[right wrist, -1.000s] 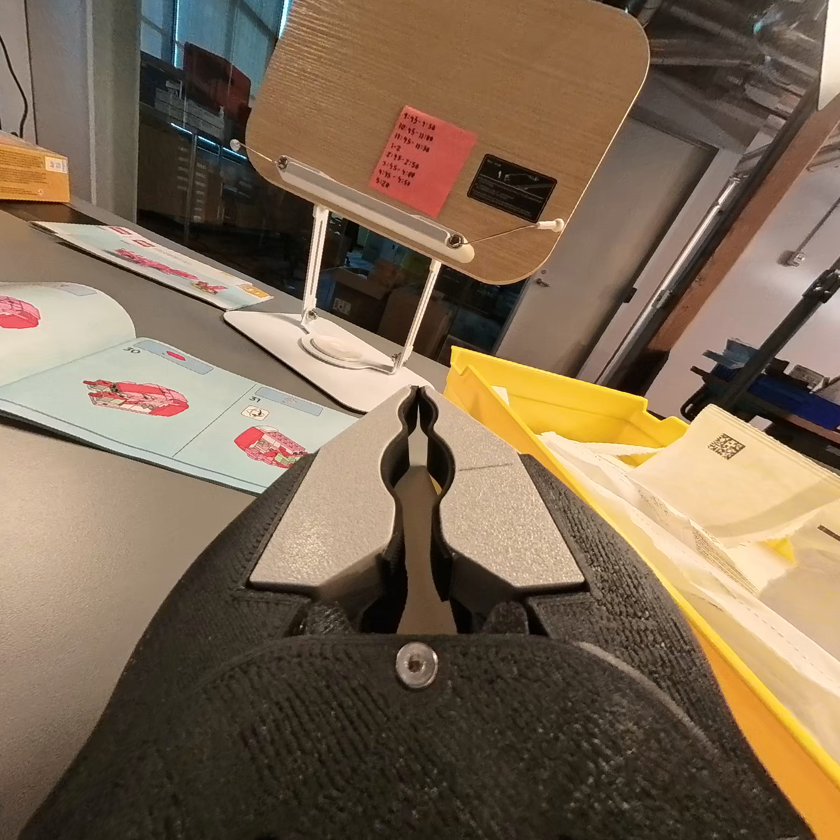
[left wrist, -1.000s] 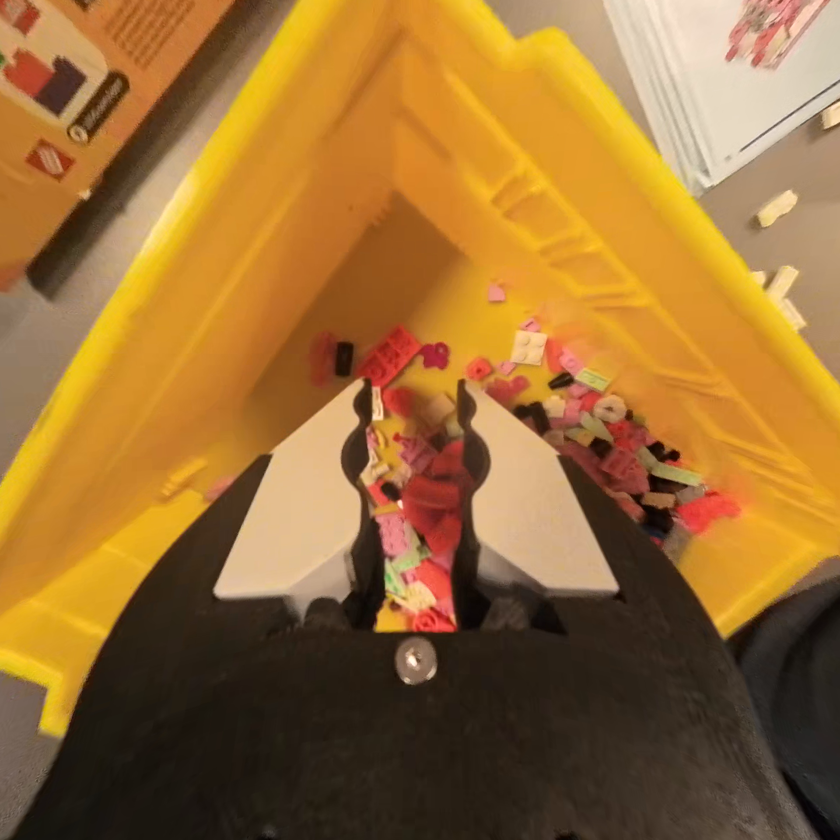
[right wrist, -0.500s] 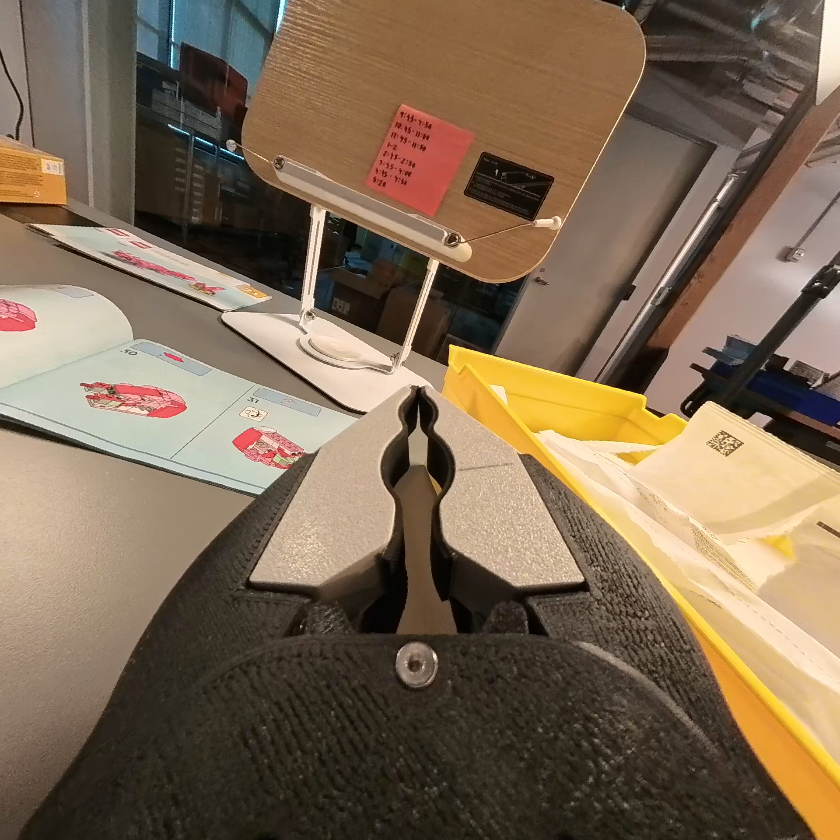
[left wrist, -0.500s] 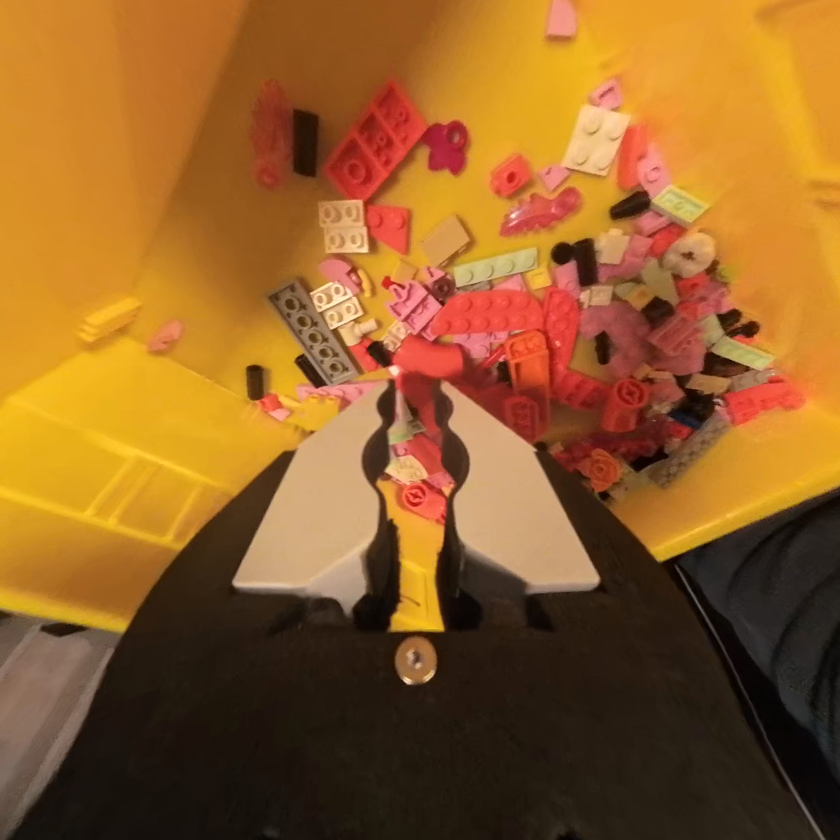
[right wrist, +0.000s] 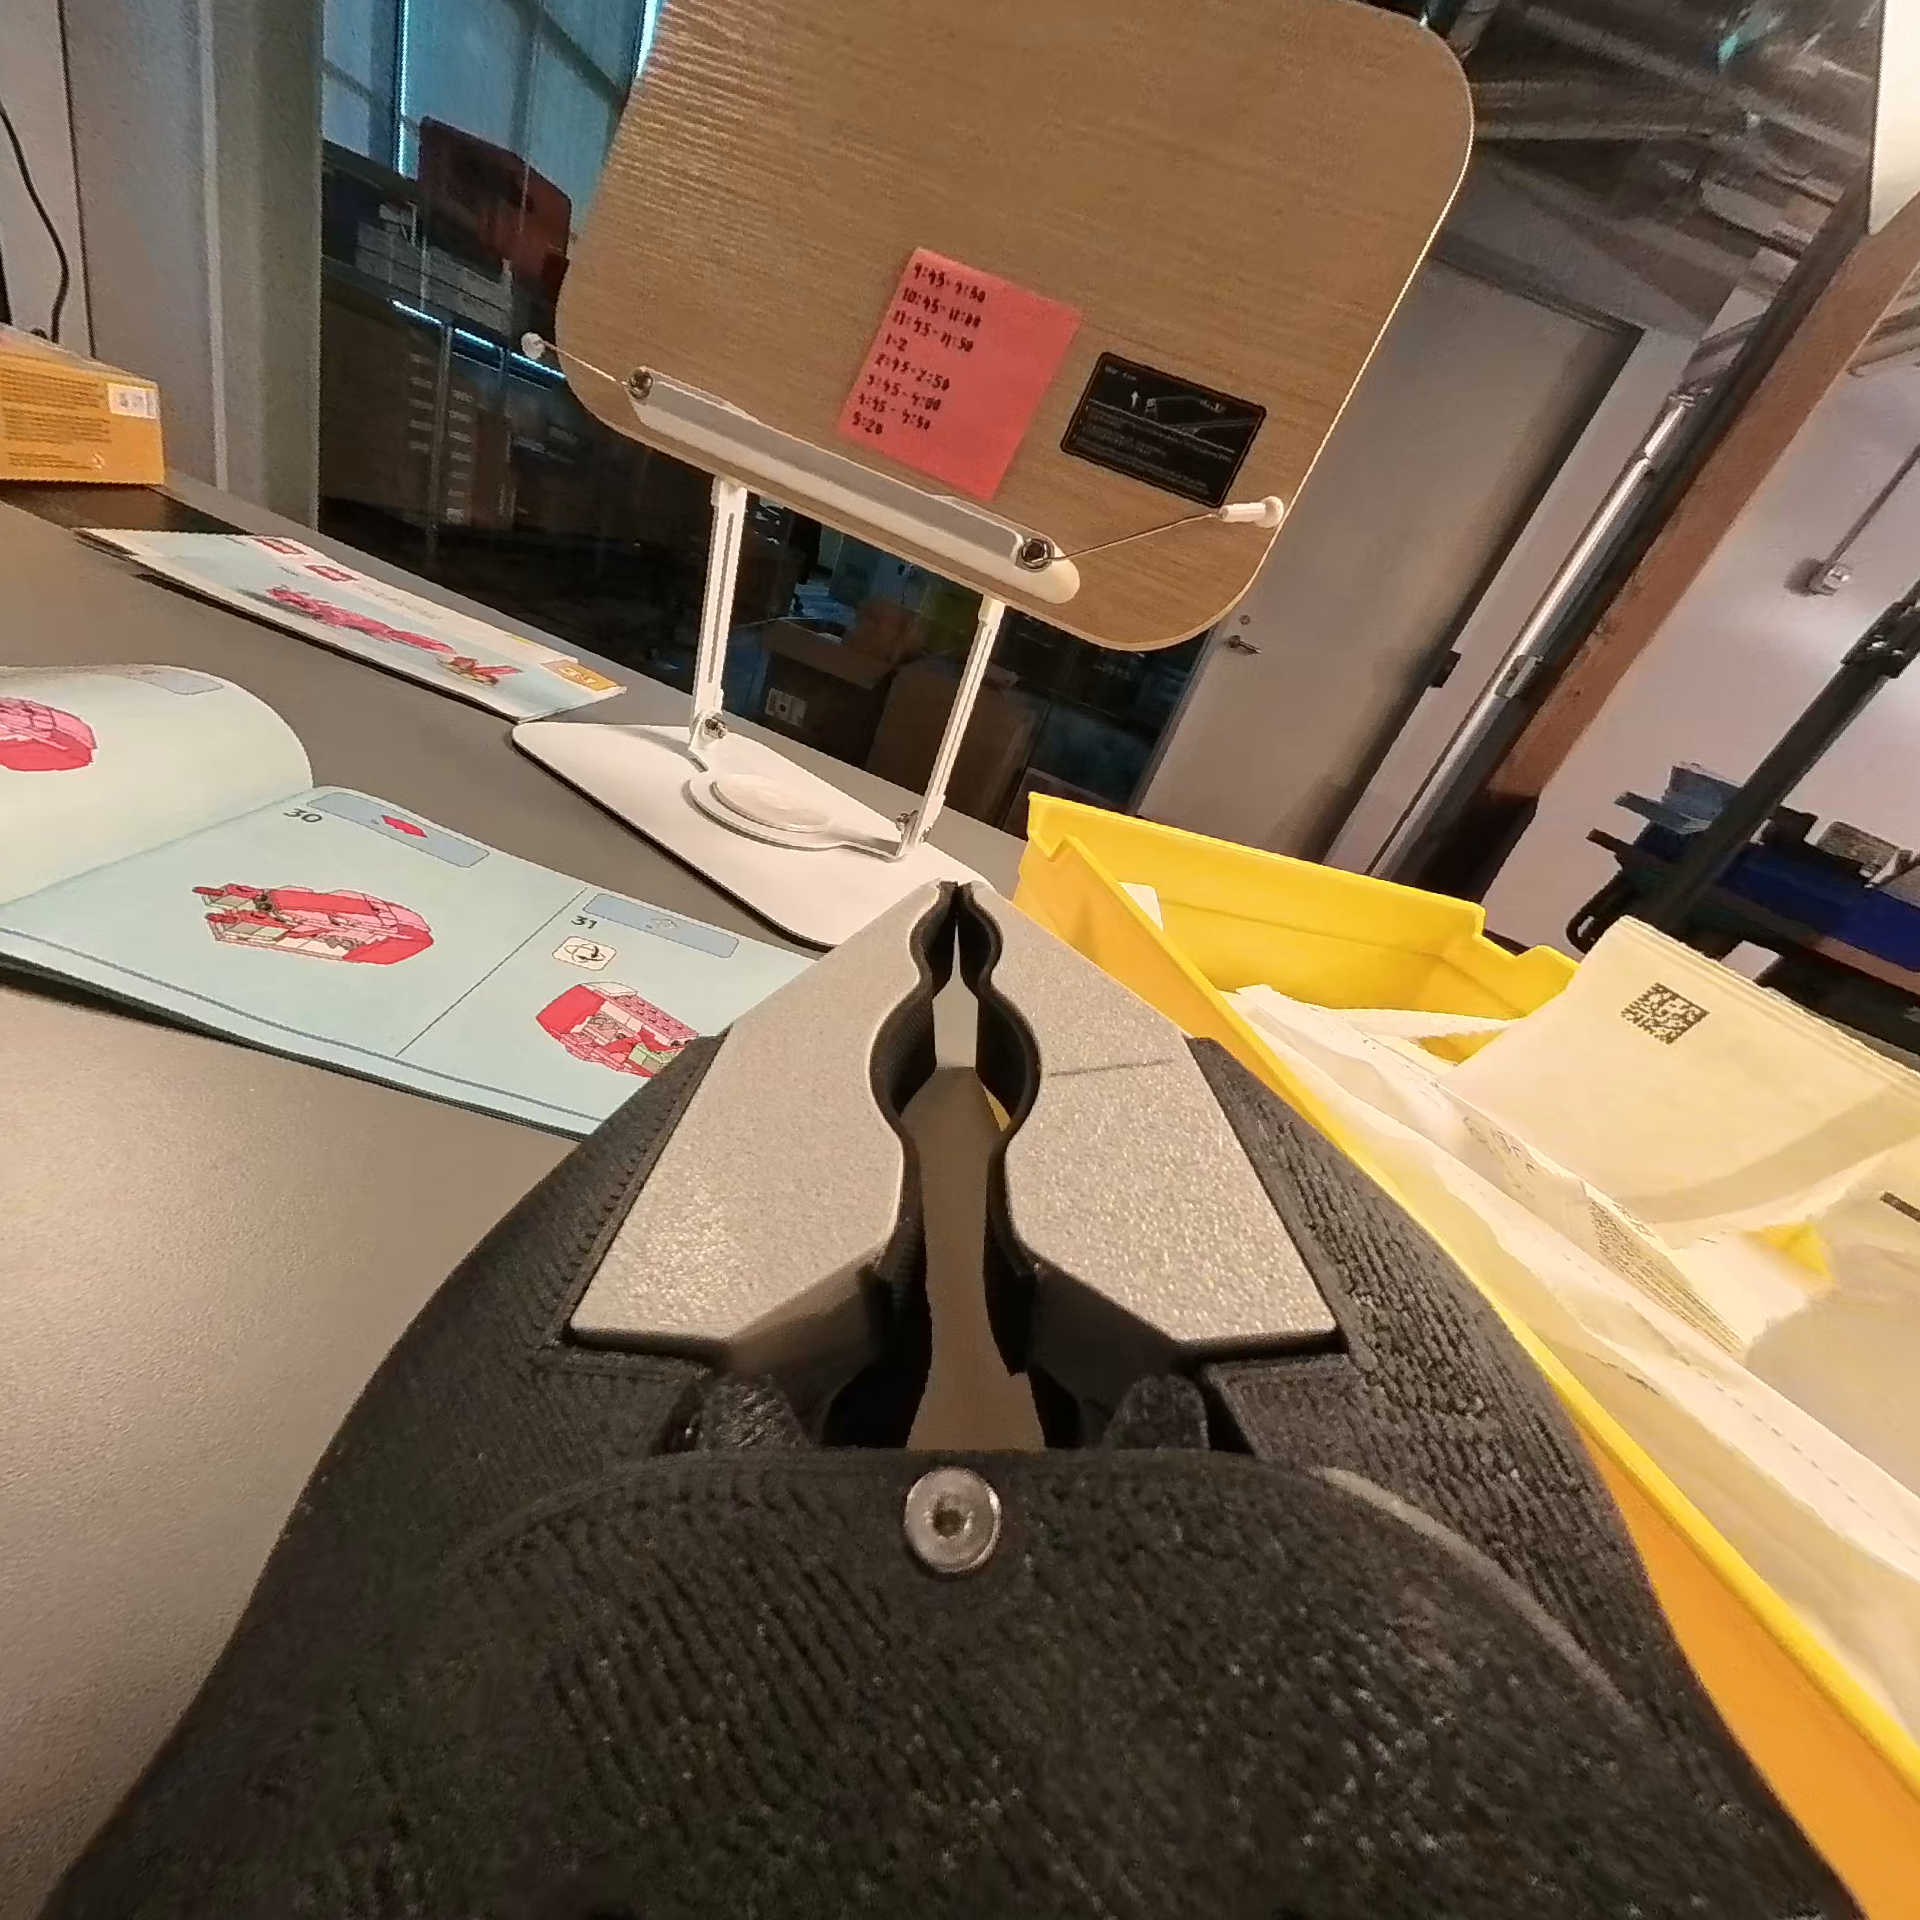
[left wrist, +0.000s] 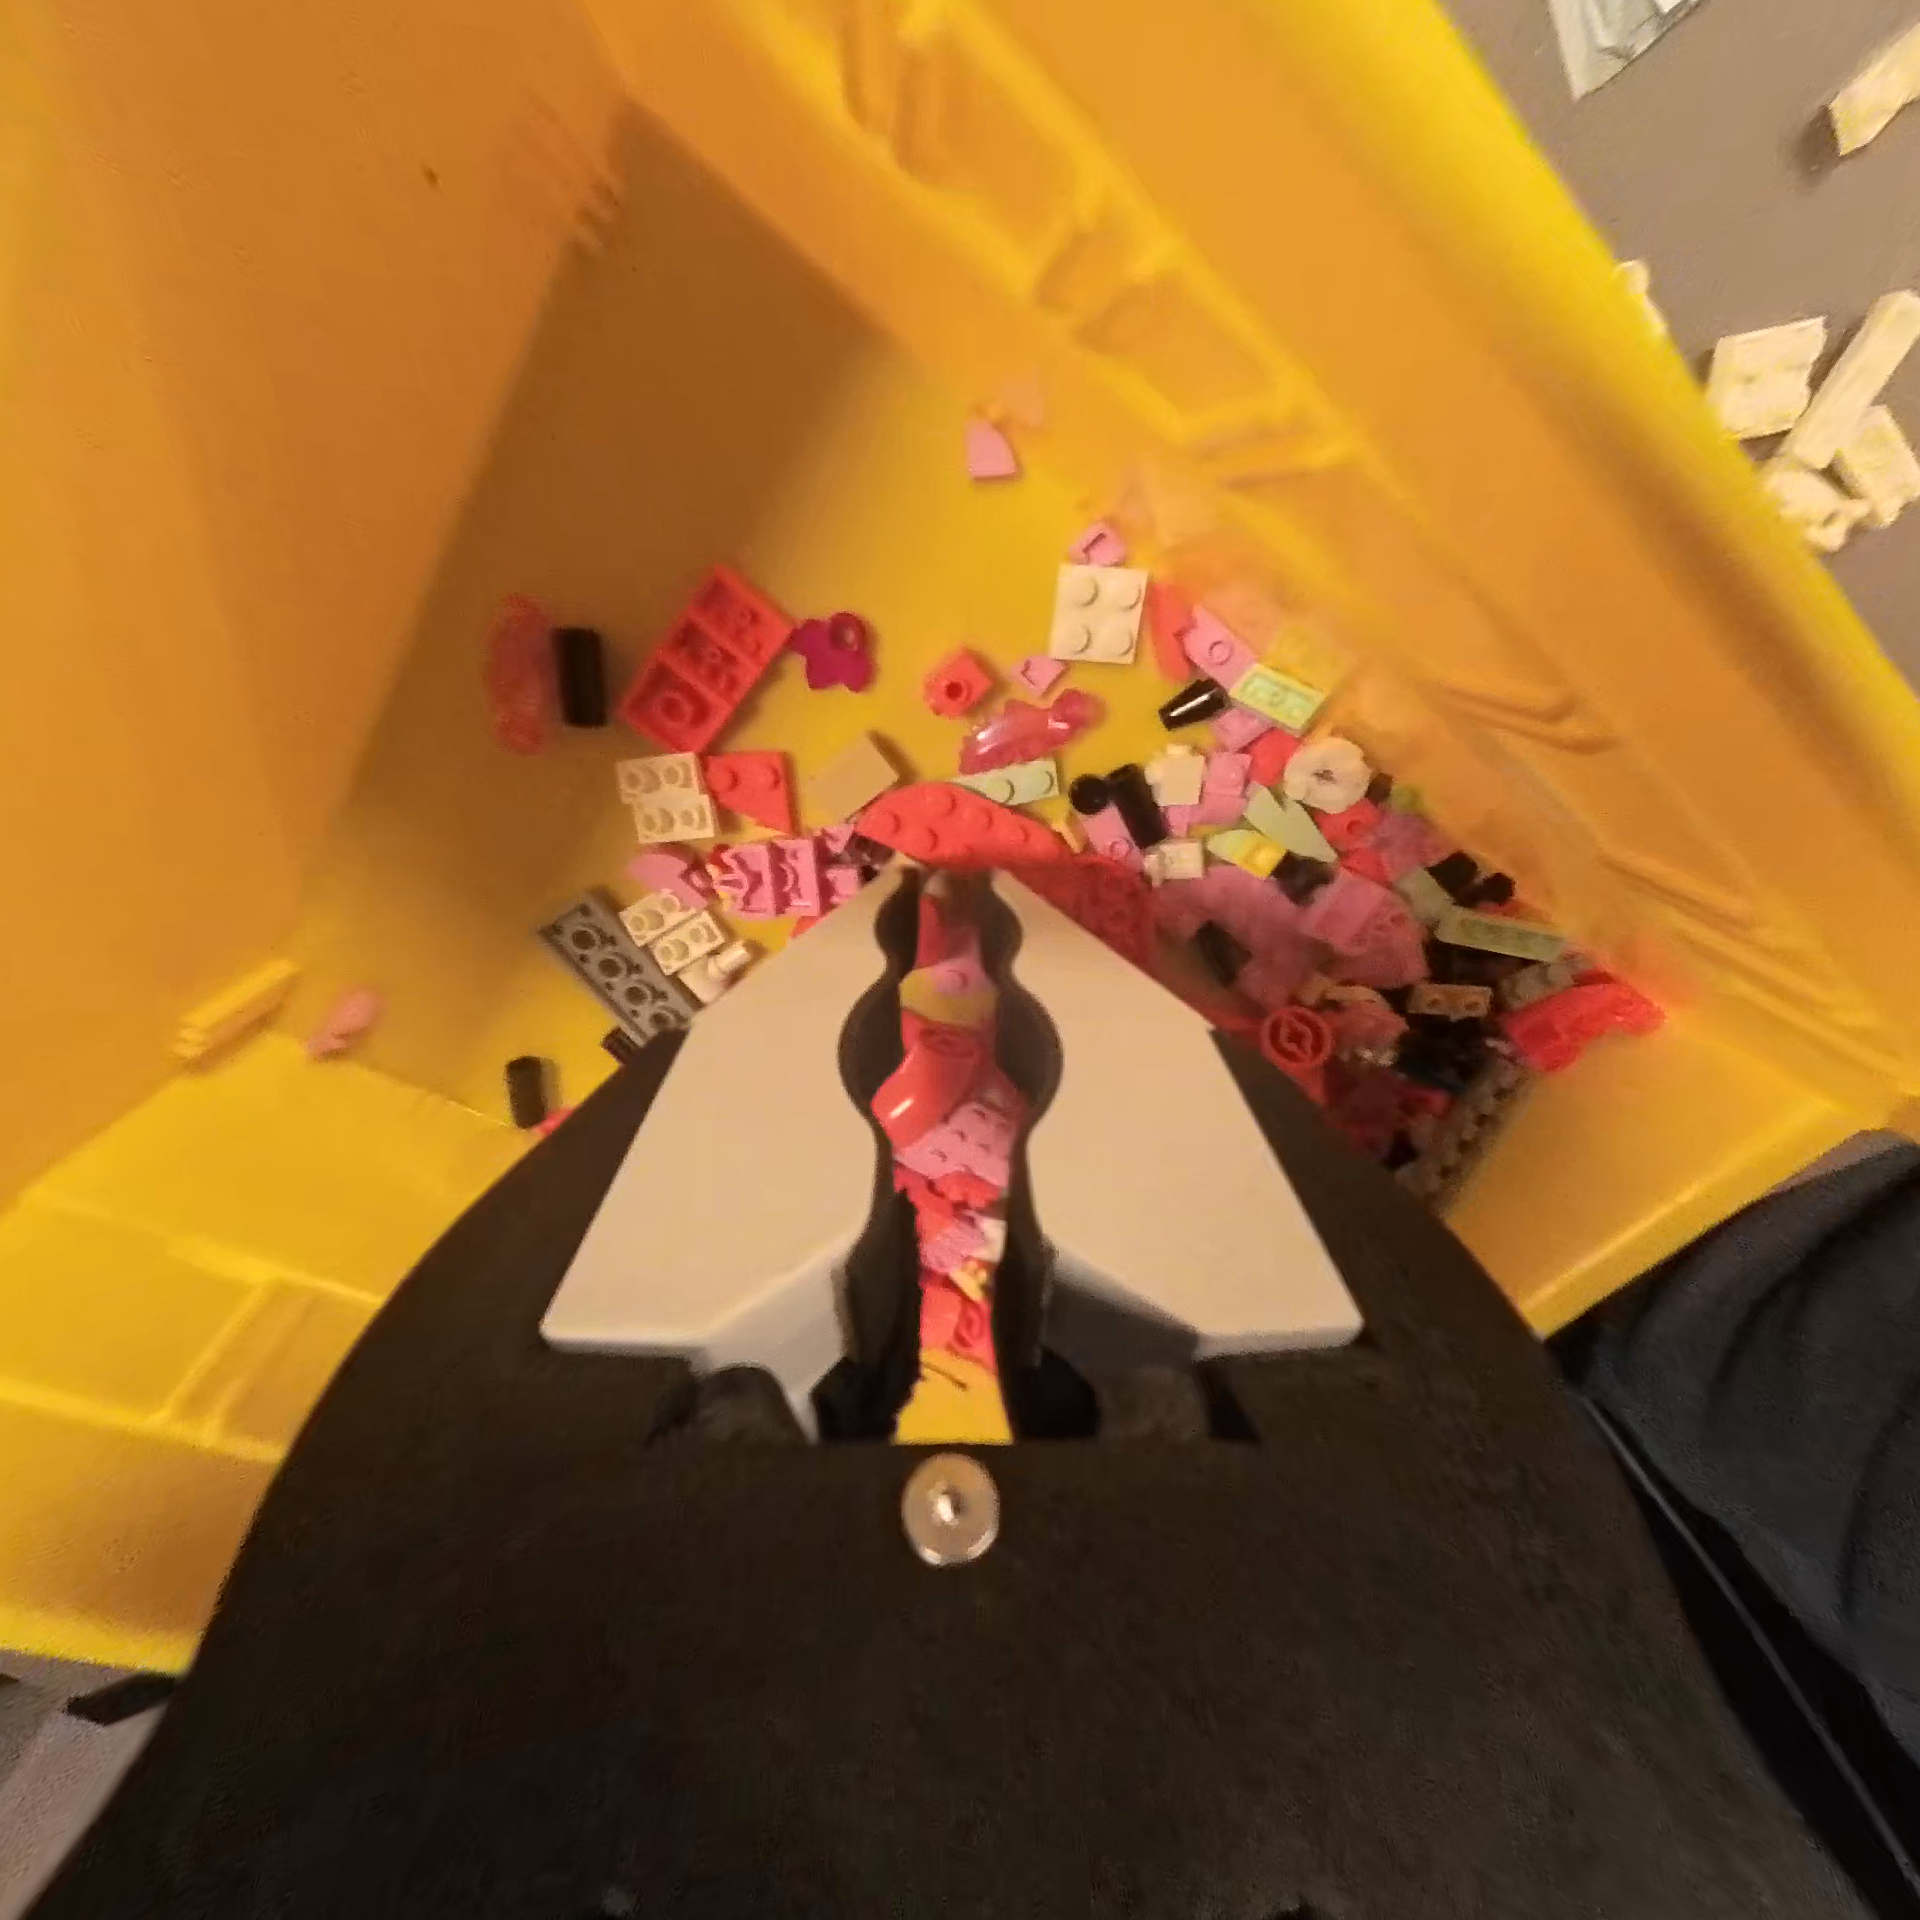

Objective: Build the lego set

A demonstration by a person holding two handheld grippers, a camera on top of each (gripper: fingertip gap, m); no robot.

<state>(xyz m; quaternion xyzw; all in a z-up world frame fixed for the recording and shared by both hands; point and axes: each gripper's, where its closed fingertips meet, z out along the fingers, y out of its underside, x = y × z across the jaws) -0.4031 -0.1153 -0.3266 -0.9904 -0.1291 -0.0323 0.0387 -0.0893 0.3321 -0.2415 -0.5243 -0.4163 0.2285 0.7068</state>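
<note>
Red piece point(left wrist: 935, 914): sat between the fingertips of the left gripper point(left wrist: 948, 883), which were drawn nearly together on it; too blurred to say how firmly the pads pressed. Hung inside a yellow bin point(left wrist: 312, 520), above a loose pile of toy bricks point(left wrist: 1299, 831) in red, pink, pale green, black and white on the bin floor. Lay closest to the fingertips: a long red curved plate point(left wrist: 956, 826), just beyond them. Lay farther left: a grey plate with holes point(left wrist: 613, 961), touching some small white plates, and a red studded brick point(left wrist: 707, 675) beside a black cylinder point(left wrist: 580, 675). Lay apart from the pile, toward the far wall: a white square plate point(left wrist: 1099, 613). Showed past the bin's rim, on the grey table point(left wrist: 1766, 156): a few cream pieces point(left wrist: 1818, 395).

Right gripper point(right wrist: 956, 904): fully closed, tips meeting on nothing, held low over the dark table point(right wrist: 208, 1247). Lay just left of it: an open pale-blue instruction booklet point(right wrist: 364, 935), with a second booklet point(right wrist: 364, 623) farther back. Stood ahead: a wooden book stand point(right wrist: 987, 260) on a white base point(right wrist: 769, 821), carrying a pink note point(right wrist: 956, 369) and a black label point(right wrist: 1162, 431). Stood just right of the gripper: another yellow bin point(right wrist: 1299, 914), filled with white paper bags point(right wrist: 1558, 1143). Sat at the far left edge: an orange box point(right wrist: 73, 416).
</note>
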